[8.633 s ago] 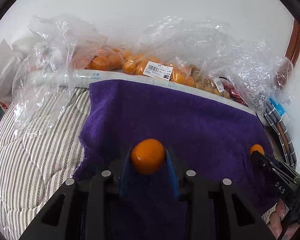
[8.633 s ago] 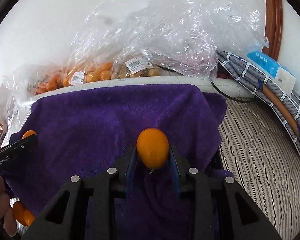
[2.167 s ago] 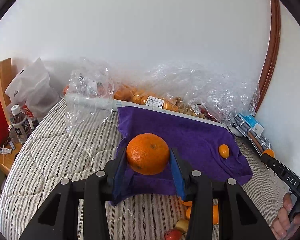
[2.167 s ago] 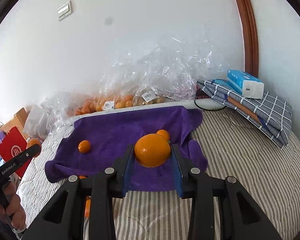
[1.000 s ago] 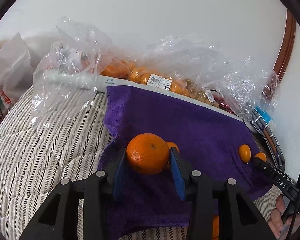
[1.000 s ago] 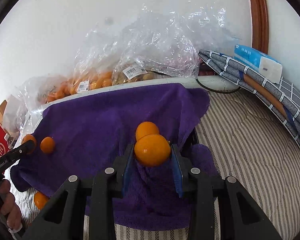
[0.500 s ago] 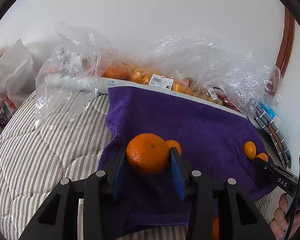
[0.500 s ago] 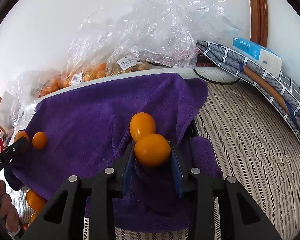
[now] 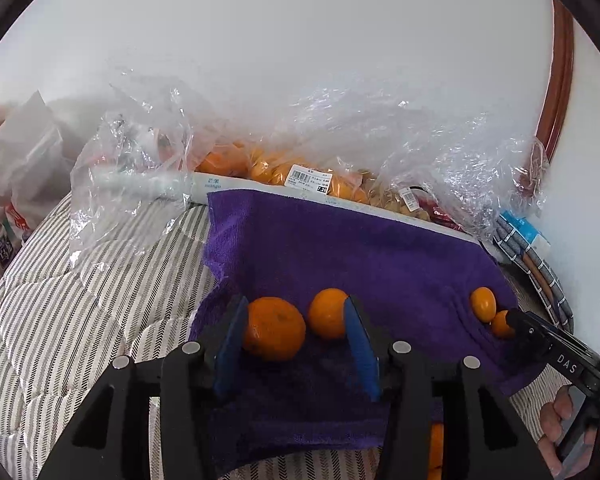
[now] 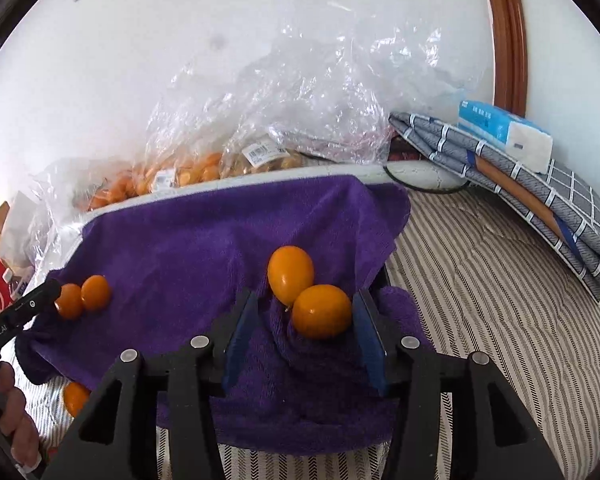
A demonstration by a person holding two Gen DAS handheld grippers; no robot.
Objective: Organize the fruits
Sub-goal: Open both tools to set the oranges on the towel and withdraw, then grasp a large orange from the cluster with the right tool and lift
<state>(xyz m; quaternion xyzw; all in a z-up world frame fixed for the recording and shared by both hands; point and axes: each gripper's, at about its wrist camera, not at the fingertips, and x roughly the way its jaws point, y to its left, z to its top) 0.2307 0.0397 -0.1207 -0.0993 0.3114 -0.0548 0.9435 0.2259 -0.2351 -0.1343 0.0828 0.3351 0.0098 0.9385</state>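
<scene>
Purple terry towel (image 9: pixel 340 248) carries two fruit pairs: the dimpled round orange (image 9: pixel 274 334) sits between the spread-apart left gripper (image 9: pixel 296 346) fingers, and the smooth oval orange fruit (image 10: pixel 321 311) likewise lies released inside the parted right gripper (image 10: pixel 306 338), each nearest its own hand.

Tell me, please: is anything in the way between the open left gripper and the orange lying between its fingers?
Nothing visible is in the way. The left gripper is open and the orange lies on the purple towel, beside the left finger. A smaller orange sits just right of it, next to the other finger.
</scene>
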